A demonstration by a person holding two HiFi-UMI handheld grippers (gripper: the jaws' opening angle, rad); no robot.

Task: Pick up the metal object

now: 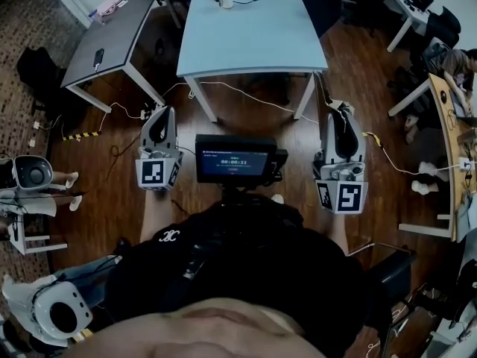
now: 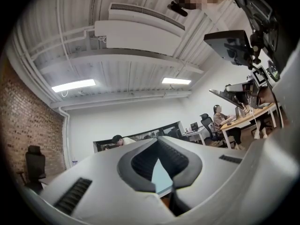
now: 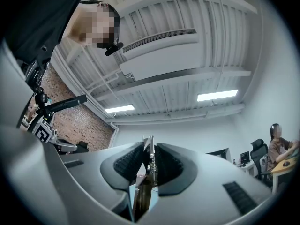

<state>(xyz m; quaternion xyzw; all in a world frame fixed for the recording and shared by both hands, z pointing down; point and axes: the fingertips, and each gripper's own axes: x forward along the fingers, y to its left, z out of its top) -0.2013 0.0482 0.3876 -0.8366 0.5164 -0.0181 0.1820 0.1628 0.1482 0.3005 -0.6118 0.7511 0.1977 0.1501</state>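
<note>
An office with a wooden floor [image 1: 246, 129] and a pale blue table [image 1: 253, 36] was seen.
The slim metal object [image 3: 150, 165] was clamped upright in the right gripper [image 3: 149, 149]; the left gripper [image 2: 157, 140] was held closed, tips together.

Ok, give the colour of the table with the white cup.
Pale blue table; head view shows it best.
</note>
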